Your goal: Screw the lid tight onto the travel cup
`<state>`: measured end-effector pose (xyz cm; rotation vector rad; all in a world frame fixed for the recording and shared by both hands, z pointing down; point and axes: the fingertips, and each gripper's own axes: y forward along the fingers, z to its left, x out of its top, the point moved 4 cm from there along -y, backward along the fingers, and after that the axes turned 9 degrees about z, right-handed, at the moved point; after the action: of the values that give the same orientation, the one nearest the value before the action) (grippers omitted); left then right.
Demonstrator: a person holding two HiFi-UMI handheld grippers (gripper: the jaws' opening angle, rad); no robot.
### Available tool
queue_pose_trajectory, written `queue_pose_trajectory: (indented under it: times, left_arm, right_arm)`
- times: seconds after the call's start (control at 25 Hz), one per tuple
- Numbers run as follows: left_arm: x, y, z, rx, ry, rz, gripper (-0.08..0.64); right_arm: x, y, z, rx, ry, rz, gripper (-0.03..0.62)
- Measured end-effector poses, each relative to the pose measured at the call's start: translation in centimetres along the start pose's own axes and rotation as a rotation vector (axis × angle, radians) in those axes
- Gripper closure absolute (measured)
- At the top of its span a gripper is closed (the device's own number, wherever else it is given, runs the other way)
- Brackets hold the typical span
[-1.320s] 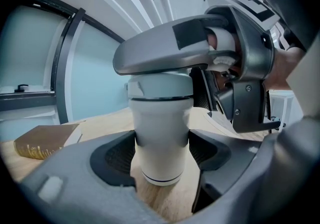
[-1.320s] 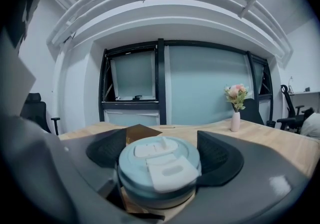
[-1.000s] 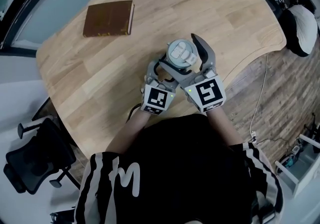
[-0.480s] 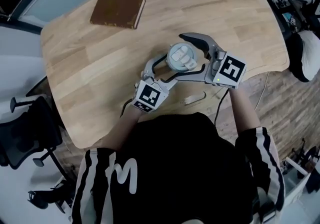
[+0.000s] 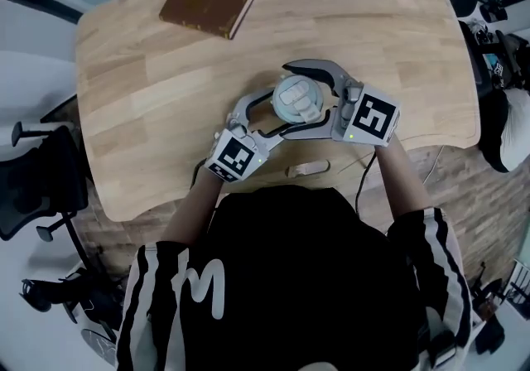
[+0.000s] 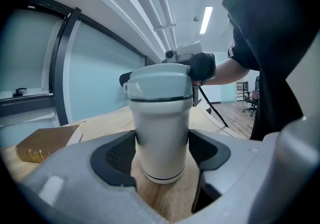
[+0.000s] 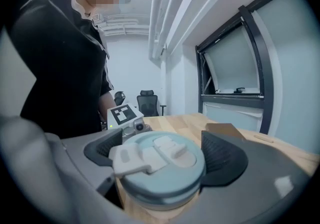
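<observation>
Fingers (image 6: 116, 157) of left gripper (image 6: 162, 150) are squeezing the travel cup (image 6: 161, 118) body standing between them, right gripper (image 7: 160, 155) pads (image 7: 223, 157) are clamping the lid (image 7: 162, 168) between them, tightening seemingly underway, next probably needing a firm right-hand twist.

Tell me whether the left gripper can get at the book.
Probably not yet: the left gripper is clamped on the cup. Freed, it looks to have a clear way over the table to the book.
</observation>
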<state>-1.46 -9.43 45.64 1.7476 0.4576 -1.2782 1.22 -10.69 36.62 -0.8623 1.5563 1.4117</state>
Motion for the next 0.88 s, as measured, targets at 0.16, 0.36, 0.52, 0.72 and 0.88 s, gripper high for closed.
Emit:
queue_pose_trajectory:
  times: [0.16, 0.36, 0.52, 0.72, 0.88]
  left_arm:
    - [0.0, 0.04, -0.02, 0.008, -0.001, 0.003, 0.222]
    - [-0.07, 0.04, 0.03, 0.009, 0.002, 0.005, 0.222]
    - [-0.15, -0.01, 0.07, 0.005, -0.001, 0.005, 0.222]
    - [-0.13, 0.03, 0.07, 0.004, -0.006, 0.006, 0.222]
    - [-0.18, -0.03, 0.13, 0.003, -0.01, 0.006, 0.224]
  right_arm:
    - [0.04, -0.06, -0.04, -0.076, 0.02, -0.029, 0.104]
    - [0.07, 0.08, 0.01, -0.207, 0.044, -0.033, 0.104]
    - [0.06, 0.22, -0.04, -0.311, 0.079, -0.021, 0.104]
    - [0.13, 0.23, -0.26, -0.449, 0.139, -0.024, 0.104]
    - [0.16, 0.31, -0.37, -0.549, 0.184, -0.024, 0.104]
